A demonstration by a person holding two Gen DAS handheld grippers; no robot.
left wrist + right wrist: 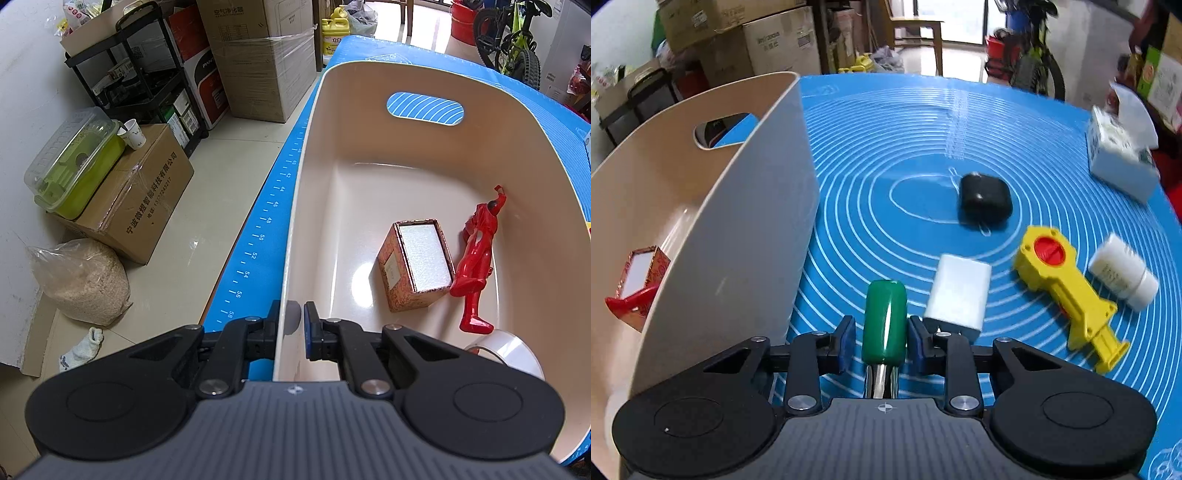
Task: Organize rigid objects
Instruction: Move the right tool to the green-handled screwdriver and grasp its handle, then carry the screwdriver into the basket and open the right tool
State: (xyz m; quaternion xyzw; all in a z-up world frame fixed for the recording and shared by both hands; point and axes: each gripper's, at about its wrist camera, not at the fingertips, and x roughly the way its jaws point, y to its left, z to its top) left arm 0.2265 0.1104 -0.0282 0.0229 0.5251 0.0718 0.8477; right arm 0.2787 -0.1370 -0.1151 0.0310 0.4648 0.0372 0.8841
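Left tool (290, 332) clamped on bin (424, 77) rim to steady it; right tool (881, 341) clamped on green-handled item (884, 321) beside bin, likely for drop-in.

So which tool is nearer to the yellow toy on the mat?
Right. The right tool, holding a green-handled tool, is over the mat beside the yellow toy; the left tool grips the bin rim.

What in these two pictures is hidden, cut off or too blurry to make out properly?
- Tape roll, left wrist view: mostly behind the left gripper.
- Green-handled tool, right wrist view: its metal end runs under the right gripper, so its kind is unclear.
- Red figure and patterned box, right wrist view: partly behind the bin wall.
- Tissue pack: motion-blurred, print unreadable.
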